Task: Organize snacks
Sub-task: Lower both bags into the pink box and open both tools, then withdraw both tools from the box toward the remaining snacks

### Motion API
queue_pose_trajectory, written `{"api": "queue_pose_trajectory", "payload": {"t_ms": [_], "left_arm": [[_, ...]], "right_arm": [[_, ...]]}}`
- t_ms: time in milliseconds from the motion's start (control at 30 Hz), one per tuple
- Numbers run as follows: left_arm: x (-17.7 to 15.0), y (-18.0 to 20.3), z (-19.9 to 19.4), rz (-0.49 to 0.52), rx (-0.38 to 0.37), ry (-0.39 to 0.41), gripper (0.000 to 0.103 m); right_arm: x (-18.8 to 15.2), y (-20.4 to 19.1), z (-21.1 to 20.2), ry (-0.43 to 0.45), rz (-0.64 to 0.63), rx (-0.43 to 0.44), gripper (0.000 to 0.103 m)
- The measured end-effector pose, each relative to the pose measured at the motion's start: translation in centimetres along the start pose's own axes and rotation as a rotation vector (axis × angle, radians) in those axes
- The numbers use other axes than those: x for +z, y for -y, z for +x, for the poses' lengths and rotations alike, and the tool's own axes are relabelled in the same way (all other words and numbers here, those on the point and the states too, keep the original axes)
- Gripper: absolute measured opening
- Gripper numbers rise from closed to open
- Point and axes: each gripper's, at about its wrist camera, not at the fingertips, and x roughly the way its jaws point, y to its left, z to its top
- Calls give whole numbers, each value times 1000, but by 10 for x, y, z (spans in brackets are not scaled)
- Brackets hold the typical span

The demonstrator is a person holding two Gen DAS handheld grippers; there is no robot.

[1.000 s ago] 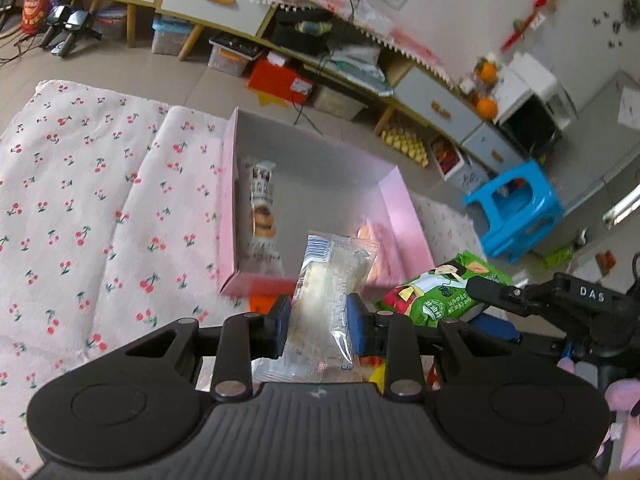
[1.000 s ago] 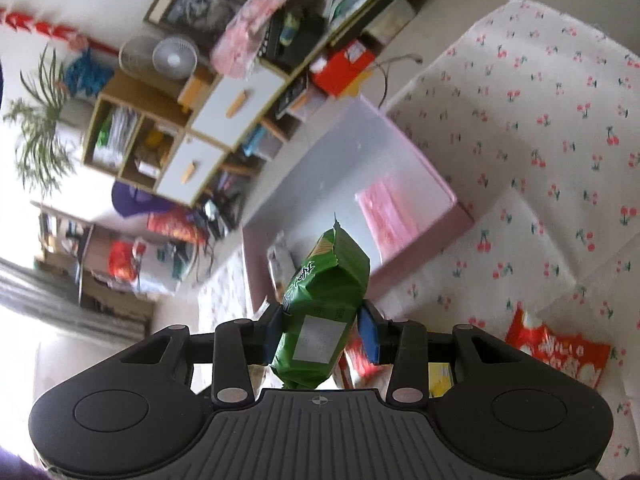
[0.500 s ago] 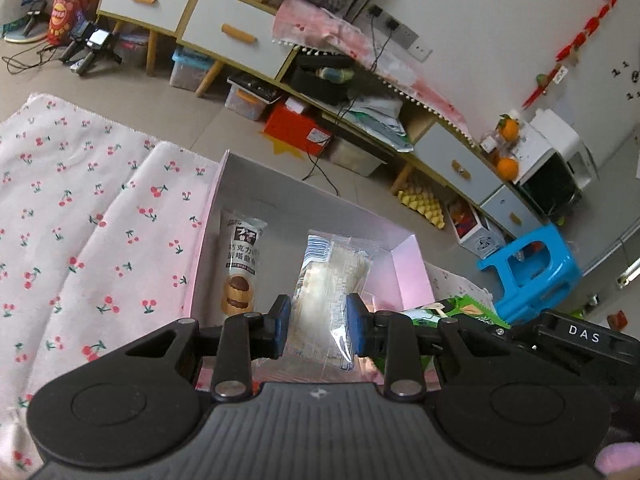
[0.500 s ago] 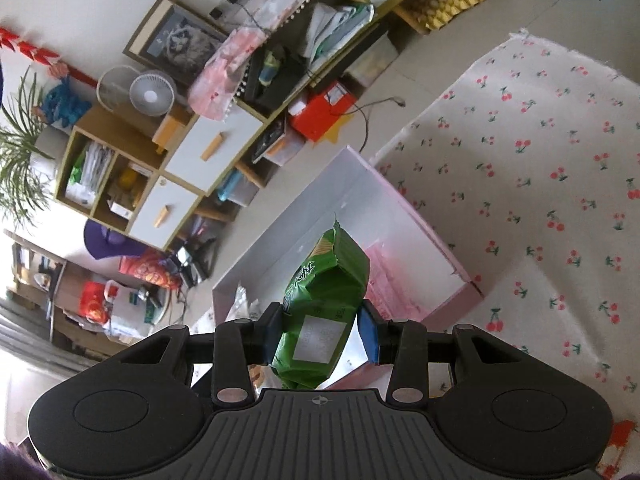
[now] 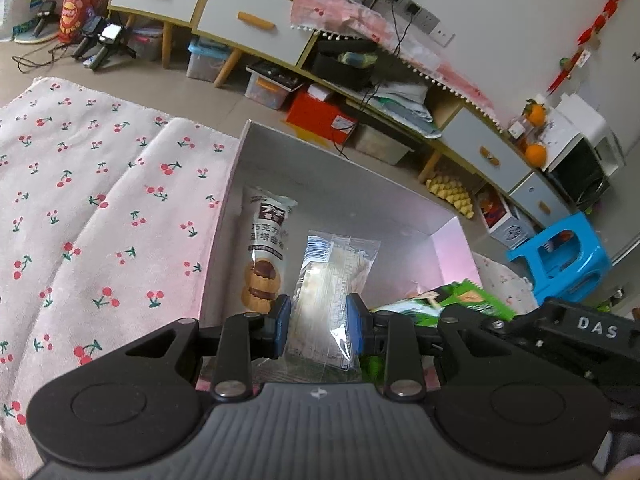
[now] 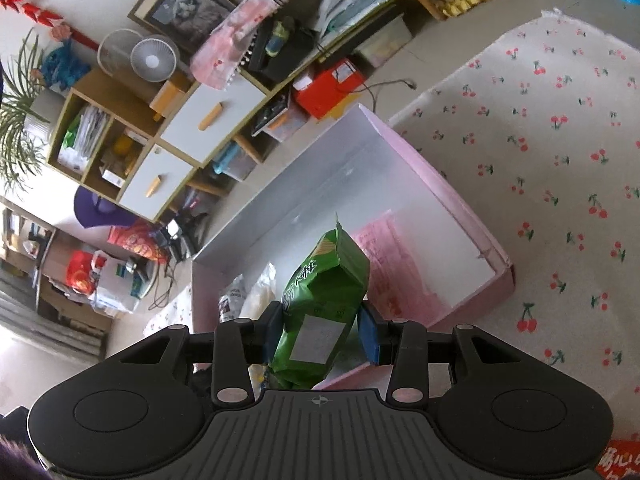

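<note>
The left hand-held gripper (image 5: 319, 326) is clamped on a clear plastic packet of pale pastry (image 5: 332, 292), its blue pads pressing both sides of the packet. That packet hangs over the near end of the shallow pink cardboard box with a white inside (image 5: 454, 248), which serves as the landmark here. Inside the box, along its left wall, lies a long white biscuit wrapper printed with chocolate tart cookies (image 5: 266, 252).

The right hand-held gripper (image 6: 323, 330) is closed on a green crinkled chip bag with a white label (image 6: 320, 300), held upright above the near part of the box (image 6: 440, 200). A flat pink packet (image 6: 394, 264) lies on the box floor, right of the green bag and towards the box's right wall. Left of the bag, low in the box, two pale wrappers show, probably the biscuit wrapper and the clear packet, though the view is too tight to be sure.

The box sits on a pink cherry-print cloth (image 5: 100, 208).
</note>
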Motion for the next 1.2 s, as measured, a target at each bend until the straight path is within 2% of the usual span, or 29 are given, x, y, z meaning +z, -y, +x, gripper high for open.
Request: {"api": "queue_pose_trajectory", "payload": {"t_ms": [67, 267, 400, 533, 700, 767, 900, 1100, 1200], "left_arm": [[0, 1, -1, 4, 9, 4, 27], [1, 6, -4, 41, 65, 20, 27], [-1, 9, -3, 46, 70, 17, 27], [-2, 12, -2, 53, 44, 24, 27], [-3, 19, -3, 88, 31, 28, 29], [-3, 21, -3, 99, 43, 39, 34], [-4, 26, -6, 127, 42, 43, 51], [-6, 31, -13, 178, 49, 29, 65], [-8, 32, -19, 207, 58, 18, 69]], "right_arm": [[0, -3, -3, 34, -41, -58, 40], [2, -3, -13, 108, -83, -147, 40], [3, -1, -15, 100, -98, -130, 40], [4, -2, -14, 85, -93, -72, 40], [5, -7, -15, 94, -101, -52, 41], [6, -6, -16, 100, -99, -61, 43], [10, -1, -21, 106, -92, -66, 49], [12, 1, -34, 103, -125, -62, 60], [13, 2, -43, 101, -146, -65, 65]]}}
